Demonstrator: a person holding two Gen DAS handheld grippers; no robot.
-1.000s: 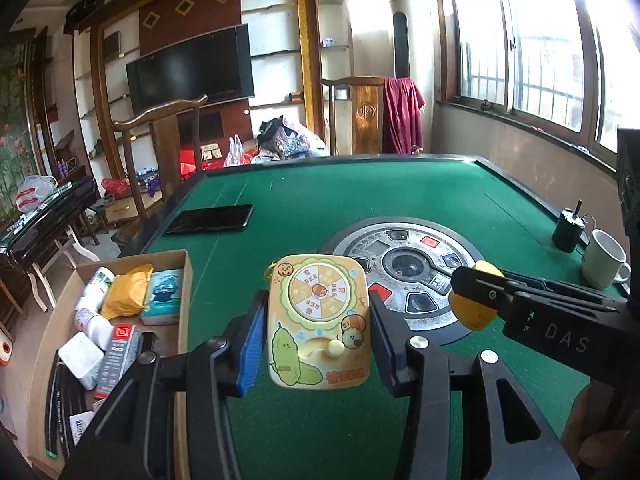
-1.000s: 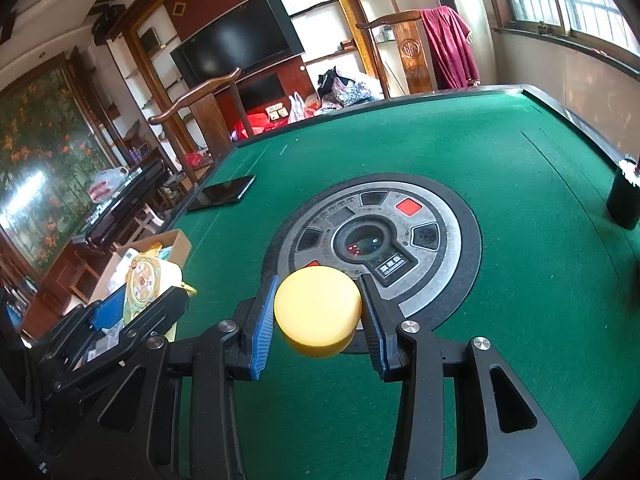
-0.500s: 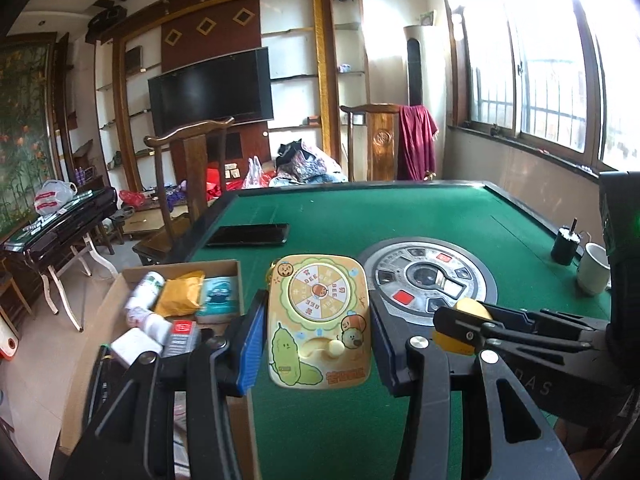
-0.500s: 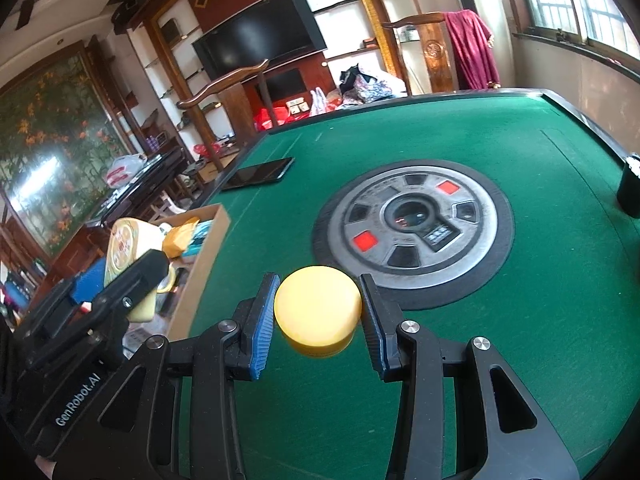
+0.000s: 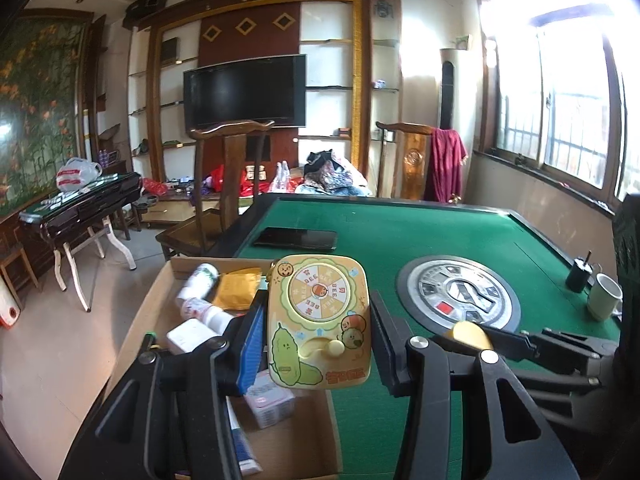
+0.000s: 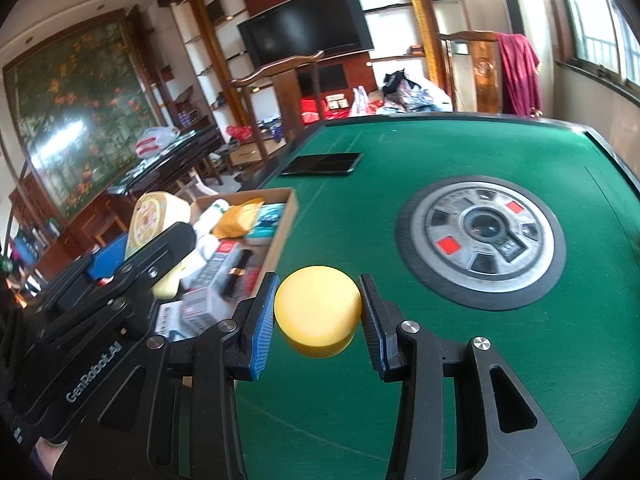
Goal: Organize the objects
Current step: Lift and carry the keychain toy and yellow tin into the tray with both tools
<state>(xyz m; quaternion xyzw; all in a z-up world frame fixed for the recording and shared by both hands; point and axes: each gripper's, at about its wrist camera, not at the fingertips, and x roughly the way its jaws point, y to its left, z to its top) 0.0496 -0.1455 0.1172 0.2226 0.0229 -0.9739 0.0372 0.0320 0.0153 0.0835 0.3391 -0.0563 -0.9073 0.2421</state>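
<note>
My left gripper (image 5: 318,330) is shut on a yellow toy box (image 5: 319,320) printed with a spinner wheel and cartoon fruit. It hangs over the right side of an open cardboard box (image 5: 160,292) holding several packets and bottles. My right gripper (image 6: 318,312) is shut on a round yellow jar (image 6: 318,310), held above the green table (image 6: 440,152) just right of the cardboard box (image 6: 286,216). In the right wrist view the left gripper (image 6: 160,252) with the toy box (image 6: 150,216) shows at the left, over the box. The jar (image 5: 470,334) peeks in at the lower right of the left wrist view.
A round grey control panel (image 6: 482,238) sits in the table's middle. A dark tablet (image 5: 296,238) lies near the far left edge. A white mug (image 5: 604,296) and a black cup (image 5: 580,274) stand at the right edge. A wooden chair (image 5: 224,184) stands beyond the box.
Both grippers have moved left and risen slightly, still gripping their objects. The toy box now hangs over the cardboard box instead of the table, and the jar has neared the box's edge.
</note>
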